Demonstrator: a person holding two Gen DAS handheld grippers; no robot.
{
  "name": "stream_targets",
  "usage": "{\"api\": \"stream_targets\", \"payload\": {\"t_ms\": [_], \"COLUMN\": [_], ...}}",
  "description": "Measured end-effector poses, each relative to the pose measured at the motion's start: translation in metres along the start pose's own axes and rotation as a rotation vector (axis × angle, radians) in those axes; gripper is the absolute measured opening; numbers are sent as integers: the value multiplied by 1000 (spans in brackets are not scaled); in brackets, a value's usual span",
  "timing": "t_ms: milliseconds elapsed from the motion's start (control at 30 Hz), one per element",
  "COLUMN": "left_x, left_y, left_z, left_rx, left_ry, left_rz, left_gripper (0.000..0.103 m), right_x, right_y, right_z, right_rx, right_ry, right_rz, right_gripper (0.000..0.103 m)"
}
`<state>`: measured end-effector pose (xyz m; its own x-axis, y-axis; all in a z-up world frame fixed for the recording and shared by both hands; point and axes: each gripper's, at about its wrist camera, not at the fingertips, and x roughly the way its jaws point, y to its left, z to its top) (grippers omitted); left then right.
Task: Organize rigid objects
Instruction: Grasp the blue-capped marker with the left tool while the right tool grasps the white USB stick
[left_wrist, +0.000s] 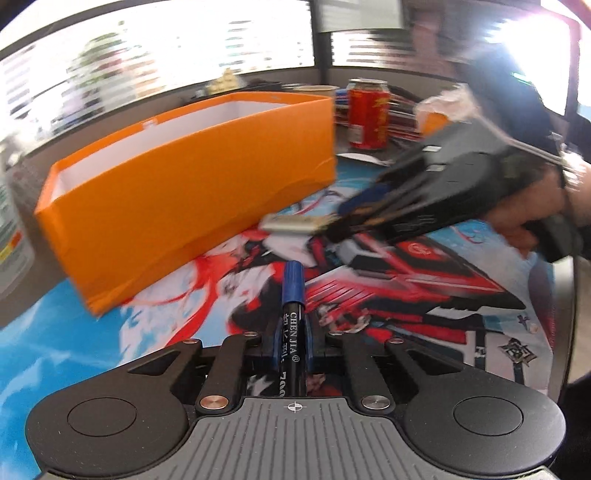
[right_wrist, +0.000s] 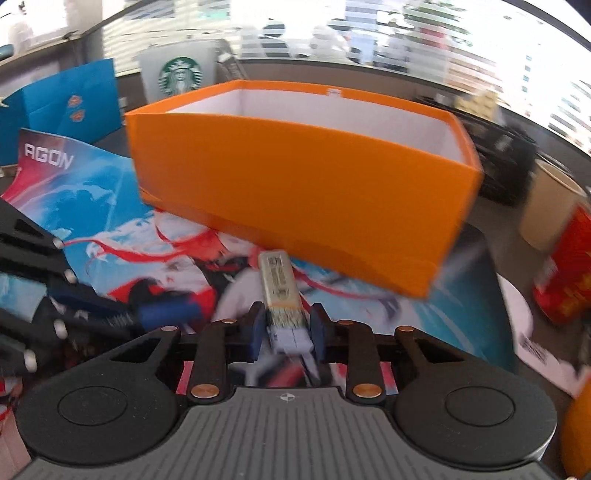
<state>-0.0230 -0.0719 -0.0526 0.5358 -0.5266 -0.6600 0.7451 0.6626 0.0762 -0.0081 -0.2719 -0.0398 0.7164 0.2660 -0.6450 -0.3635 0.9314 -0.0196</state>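
Brightly printed red-and-blue mat (left_wrist: 424, 280) covers the bench, carrying an open orange cardboard box (left_wrist: 192, 177) with white lining. Left gripper (left_wrist: 293, 343): fingers pinching a black marker with blue cap (left_wrist: 293, 306). Right gripper (right_wrist: 286, 332): fingers pinching a pale rectangular lighter-like stick (right_wrist: 279, 280), both just before the box.

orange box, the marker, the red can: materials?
Orange box: looks like cardboard, matte orange outside, white inside; thin folded walls with creased edges.
Marker: likely plastic, glossy black barrel with white print and a blue cap; held in the left gripper.
Red can: probably aluminium, printed red with a bare metallic top rim.
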Motion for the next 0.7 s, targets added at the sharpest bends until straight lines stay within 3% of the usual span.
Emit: {"api": "stream_targets", "payload": {"t_ms": [100,133,200,367,400,467,500,567,700], "left_x": [-6,-6,-6,-5,-4,-2,-2,-2,-2], "left_y": [5,6,7,7,10,13,12,10,6], "left_z": [-6,-7,-7,-5,-5,-5,-6,-6,-5], "left_rx": [-35,-43,-67,-97,-114,-133,-134,-132,-141], "left_ry": [-3,-10,-18,-10,-9,-14,-19,-26,-21], "left_rz": [57,66,87,108,101,92,91,101,127], "left_gripper": [12,14,21,25,25,24,20,11,11], "right_x": [-12,-14,-12,4,7,11,11,11,7], "right_y": [2,3,5,4,3,6,7,15,28], "right_z": [-9,-10,-11,0,3,8,10,11,6], "right_rx": [-6,-13,-25,-19,-17,-18,-12,-34,-80], "right_ry": [12,9,-3,-16,-16,-13,-10,-3,-15], "right_rz": [-16,-26,-60,38,44,38,25,-8,-56], "right_gripper": [28,40,52,52,52,37,21,21,21]}}
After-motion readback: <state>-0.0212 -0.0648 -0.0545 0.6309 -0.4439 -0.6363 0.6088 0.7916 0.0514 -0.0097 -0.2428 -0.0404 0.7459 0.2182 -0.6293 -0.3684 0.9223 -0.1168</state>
